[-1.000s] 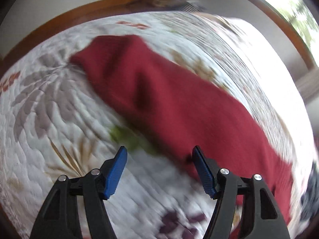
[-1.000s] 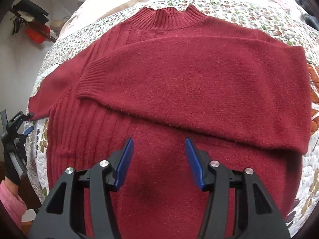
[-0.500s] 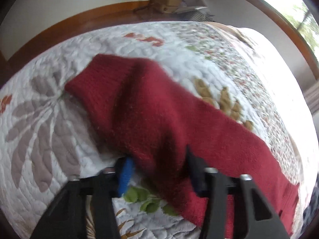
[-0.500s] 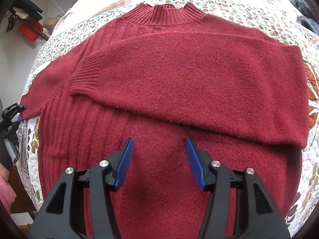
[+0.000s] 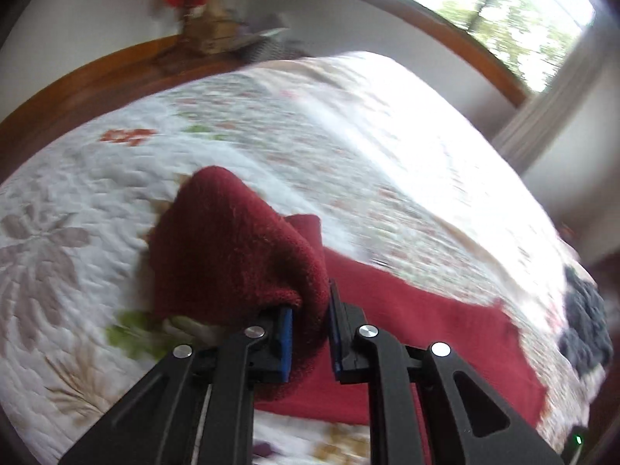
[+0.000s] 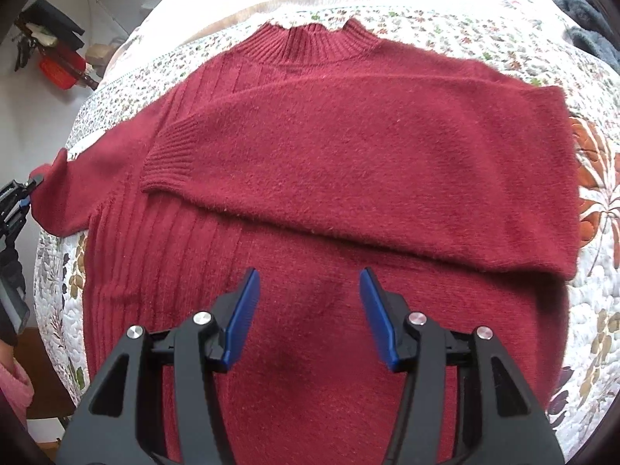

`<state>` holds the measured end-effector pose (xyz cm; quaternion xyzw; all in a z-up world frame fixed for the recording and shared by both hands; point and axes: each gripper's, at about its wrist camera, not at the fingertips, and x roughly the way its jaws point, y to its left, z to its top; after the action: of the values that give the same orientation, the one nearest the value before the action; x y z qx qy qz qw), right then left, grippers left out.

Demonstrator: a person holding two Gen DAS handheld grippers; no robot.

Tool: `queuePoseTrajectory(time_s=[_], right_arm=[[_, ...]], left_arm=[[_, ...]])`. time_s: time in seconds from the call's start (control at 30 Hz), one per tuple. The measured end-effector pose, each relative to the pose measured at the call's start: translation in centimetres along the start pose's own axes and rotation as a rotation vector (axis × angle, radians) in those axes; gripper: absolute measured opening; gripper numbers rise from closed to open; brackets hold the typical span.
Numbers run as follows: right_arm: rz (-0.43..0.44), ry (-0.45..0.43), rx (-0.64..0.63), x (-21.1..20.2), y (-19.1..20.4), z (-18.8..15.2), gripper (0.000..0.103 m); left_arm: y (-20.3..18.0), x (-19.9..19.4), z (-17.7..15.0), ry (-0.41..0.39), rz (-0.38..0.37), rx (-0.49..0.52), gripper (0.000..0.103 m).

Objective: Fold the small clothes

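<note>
Between the blue pads [image 5: 286,333] of my left tool [image 5: 310,329] sits a bunch of the red sweater's [image 6: 348,162] sleeve [image 5: 232,244], clamped and lifted off the quilt [image 5: 77,201] so the cloth humps up just ahead of the tool. Ahead of my right tool [image 6: 308,310] the sweater lies flat on the bed, collar at the far end, with the other sleeve already folded across the chest. That tool hangs above the lower body with its jaws spread and nothing between them. I judge the step in hand to be the second sleeve fold. Next I reckon the left tool must carry the sleeve across over the body, lay it flat on the folded one, and let go. The left view is blurred, so I cannot tell how much cloth is caught
</note>
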<state>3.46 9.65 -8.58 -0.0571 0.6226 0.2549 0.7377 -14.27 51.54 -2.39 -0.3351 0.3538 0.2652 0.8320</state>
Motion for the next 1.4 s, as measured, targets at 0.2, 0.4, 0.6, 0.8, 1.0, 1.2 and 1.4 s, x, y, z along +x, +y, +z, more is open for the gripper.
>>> queuePoseTrajectory(time_s=[0.2,0.4,0.6,0.8,1.0,1.2,1.4], right_arm=[[-0.001,-0.020,0.010,-1.2,-1.4,0.0,0.053],[-0.005,-0.026,0.035,-1.9,-3.5,-0.7,0.053],[-0.007,-0.030,0.062,-2.5,-5.9,-1.2,0.053],[-0.005,-0.021,0.079,-2.5,-7.6,-1.5,0.053],[0.000,0.002,0.097,-2.0,-8.5,-1.8,0.053],[0.035,0.001,0.100,-2.5,-7.9,-0.9,0.056],[0.122,-0.021,0.035,-2.4,-3.2,2.0,0.058]], left_arm=[[-7.8,1.5,-2.8,0.056,-0.131,0.080,0.015],[-13.6,2.6,-5.8,0.088,-0.223,0.112,0.015],[-18.0,4.9,-9.0,0.165,-0.290,0.136,0.015],[-19.3,8.4,-12.6,0.279,-0.249,0.164,0.016],[-18.5,10.2,-14.4,0.340,-0.238,0.171,0.021],[-17.2,5.3,-12.7,0.304,-0.258,0.241,0.049],[-11.8,2.8,-8.6,0.174,-0.075,0.268,0.058]])
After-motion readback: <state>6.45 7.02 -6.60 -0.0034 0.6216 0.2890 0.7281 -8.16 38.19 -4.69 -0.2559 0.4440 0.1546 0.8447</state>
